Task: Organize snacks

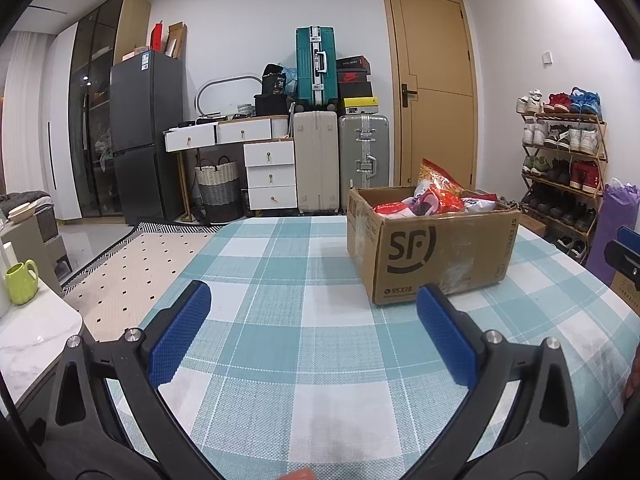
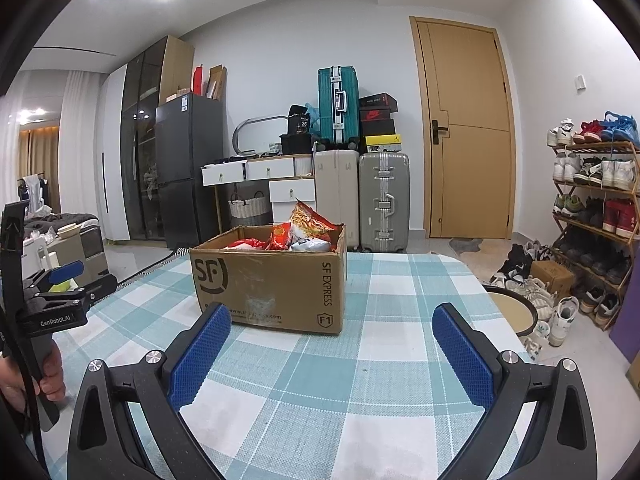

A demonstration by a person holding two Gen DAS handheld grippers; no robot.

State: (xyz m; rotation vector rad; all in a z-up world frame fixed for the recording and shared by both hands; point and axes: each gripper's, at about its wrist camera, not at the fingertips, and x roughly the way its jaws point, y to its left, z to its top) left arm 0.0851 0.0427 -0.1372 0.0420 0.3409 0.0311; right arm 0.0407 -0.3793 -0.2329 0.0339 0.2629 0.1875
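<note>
A brown SF cardboard box point(image 1: 432, 252) stands open on the table with the blue-and-white checked cloth point(image 1: 304, 320). It holds several snack bags point(image 1: 436, 192), red, orange and white. It also shows in the right wrist view point(image 2: 272, 280), with the snack bags point(image 2: 308, 228) poking above its rim. My left gripper point(image 1: 314, 316) is open and empty, low over the cloth, the box ahead to its right. My right gripper point(image 2: 332, 340) is open and empty, the box ahead to its left. The left gripper point(image 2: 66, 276) shows at the left edge of the right wrist view.
A marble side table with a green mug point(image 1: 22, 282) stands left of the table. A round stool point(image 2: 514, 310) and a shoe rack point(image 2: 592, 208) are to the right. Suitcases point(image 2: 382, 200), drawers and a fridge point(image 1: 146, 136) line the far wall.
</note>
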